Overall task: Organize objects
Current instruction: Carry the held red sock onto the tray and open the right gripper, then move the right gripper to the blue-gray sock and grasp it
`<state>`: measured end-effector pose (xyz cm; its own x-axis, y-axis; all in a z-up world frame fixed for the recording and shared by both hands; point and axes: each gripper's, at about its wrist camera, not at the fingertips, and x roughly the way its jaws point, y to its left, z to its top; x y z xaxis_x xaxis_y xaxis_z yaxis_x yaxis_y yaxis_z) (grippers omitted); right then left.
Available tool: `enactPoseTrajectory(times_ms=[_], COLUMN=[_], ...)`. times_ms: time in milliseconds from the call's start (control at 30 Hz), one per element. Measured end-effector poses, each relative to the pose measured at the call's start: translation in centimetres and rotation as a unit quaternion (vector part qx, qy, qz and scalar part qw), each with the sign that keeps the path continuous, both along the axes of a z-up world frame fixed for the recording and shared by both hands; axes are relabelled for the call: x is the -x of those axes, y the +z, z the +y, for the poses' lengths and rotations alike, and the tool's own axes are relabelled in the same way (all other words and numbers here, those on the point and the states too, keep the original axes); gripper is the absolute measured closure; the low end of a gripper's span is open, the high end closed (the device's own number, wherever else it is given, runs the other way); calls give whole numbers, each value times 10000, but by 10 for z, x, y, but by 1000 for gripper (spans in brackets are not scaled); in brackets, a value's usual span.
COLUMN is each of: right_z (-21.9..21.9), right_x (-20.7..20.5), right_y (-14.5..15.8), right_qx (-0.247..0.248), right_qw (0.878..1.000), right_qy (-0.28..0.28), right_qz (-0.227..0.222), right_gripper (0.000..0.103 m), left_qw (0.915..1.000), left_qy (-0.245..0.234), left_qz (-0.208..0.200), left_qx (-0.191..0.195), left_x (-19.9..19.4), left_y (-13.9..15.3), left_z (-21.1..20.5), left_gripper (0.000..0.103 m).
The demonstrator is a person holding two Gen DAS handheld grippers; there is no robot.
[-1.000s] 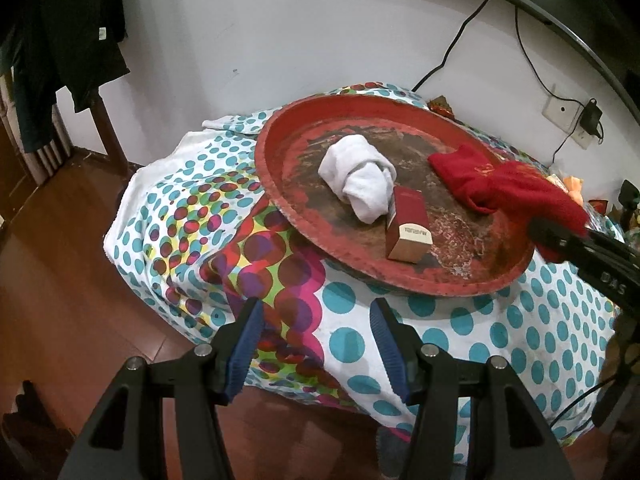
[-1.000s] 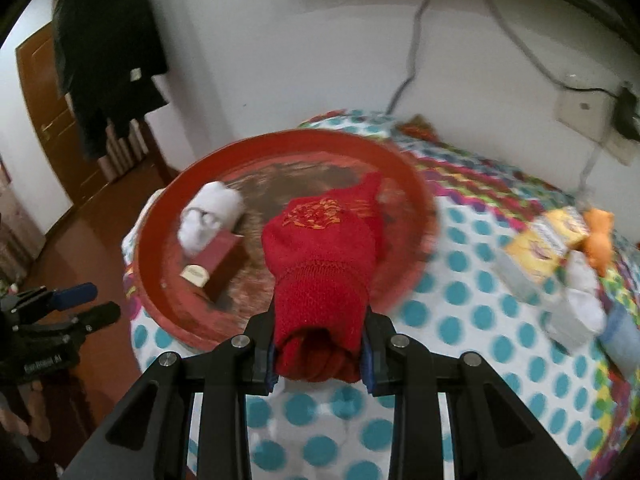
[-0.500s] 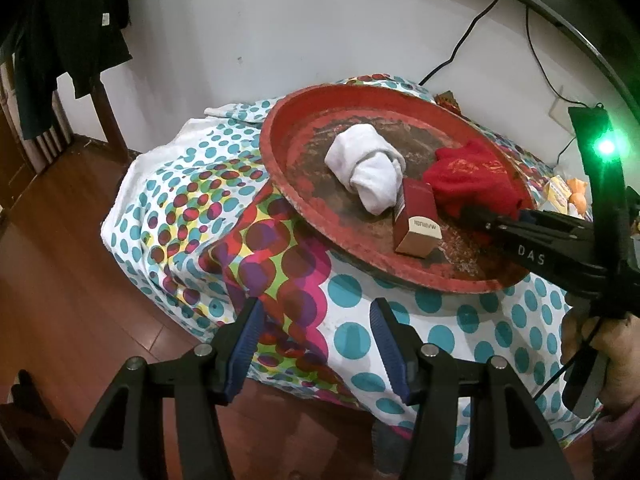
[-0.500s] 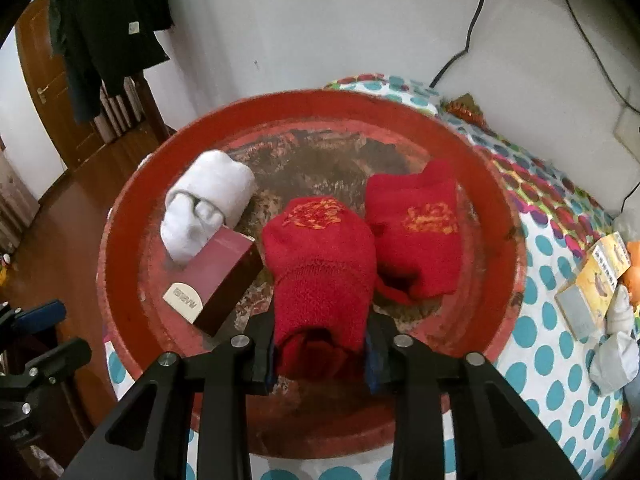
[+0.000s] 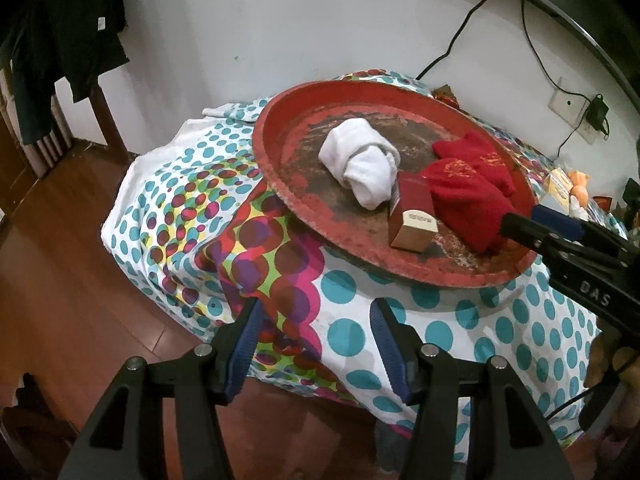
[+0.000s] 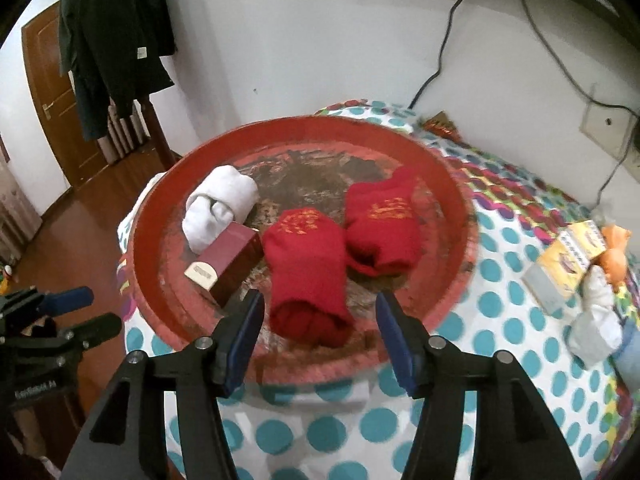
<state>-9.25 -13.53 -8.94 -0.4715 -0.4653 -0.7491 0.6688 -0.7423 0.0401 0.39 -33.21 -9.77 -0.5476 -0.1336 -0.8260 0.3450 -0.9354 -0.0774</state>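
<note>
Red sock roll (image 6: pixel 306 268) lying in our red tray (image 6: pixel 160 216)

Our right gripper (image 6: pixel 318 318) is opening, its pads clear of the roll's near end; our left gripper (image 5: pixel 316 330) hangs apart, empty, over the dotted cloth (image 5: pixel 440 320).

The right gripper (image 6: pixel 318 322) hangs over the near rim of the red tray (image 6: pixel 456 216), its jaws opening with the near end of a rolled red sock (image 6: pixel 306 256) between them, pads clear of it. A second red sock (image 6: pixel 382 226) lies just beside it, a maroon box (image 6: pixel 226 262) and a white sock roll (image 6: pixel 218 206) to its left. The tray sits on a dotted cloth (image 6: pixel 500 320). The left gripper (image 6: pixel 86 312) shows at the left edge.
</note>
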Motion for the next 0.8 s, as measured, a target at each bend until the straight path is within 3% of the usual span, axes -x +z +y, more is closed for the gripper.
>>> enactPoseTrajectory(times_ms=[533, 800], right_z=[86, 141], right_x=[17, 27], right_y=[15, 6], right_qx=[95, -108], right_qw=[9966, 9920], right_qy=[-820, -1250], right_qz=[80, 142], right_gripper=[46, 45], left_qw=[9990, 9982], left_qy=[-238, -242], left_qz=[-42, -20], left_qx=[369, 552], left_x=[4, 3], left_y=[2, 6], left_z=[25, 33], left_gripper=[46, 46])
